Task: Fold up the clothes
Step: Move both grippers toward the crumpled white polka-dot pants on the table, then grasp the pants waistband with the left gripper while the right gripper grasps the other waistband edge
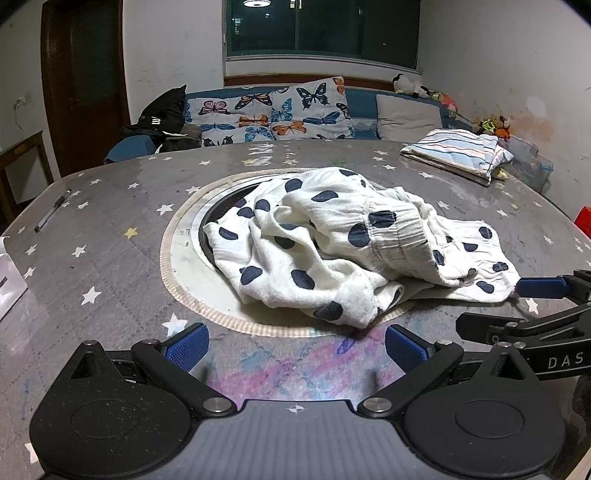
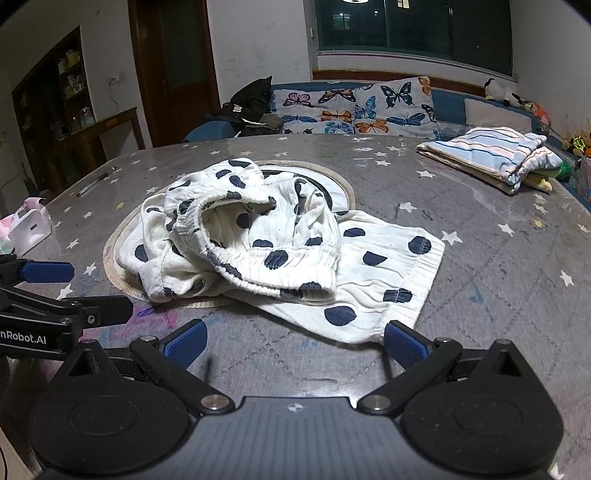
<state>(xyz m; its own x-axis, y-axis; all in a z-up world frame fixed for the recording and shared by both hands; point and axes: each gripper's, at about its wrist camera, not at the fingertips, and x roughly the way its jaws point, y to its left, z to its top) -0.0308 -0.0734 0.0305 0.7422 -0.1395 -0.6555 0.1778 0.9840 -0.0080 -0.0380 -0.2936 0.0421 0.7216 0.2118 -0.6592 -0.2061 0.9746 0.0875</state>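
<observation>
Both wide-open grippers, left gripper and right gripper, are hovering near the crumpled spotted garment; pinching several bunched layers together risks a crooked fold.

Dim indoor night light from a ceiling lamp reflected in the dark window. The glossy table shows soft glare. Strong fisheye bending, black vignetted corners, sharp focus.

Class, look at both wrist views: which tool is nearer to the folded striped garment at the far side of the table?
Right. The right tool is on the striped garment side; the left tool sits farther away, beyond the crumpled polka-dot garment.
</observation>
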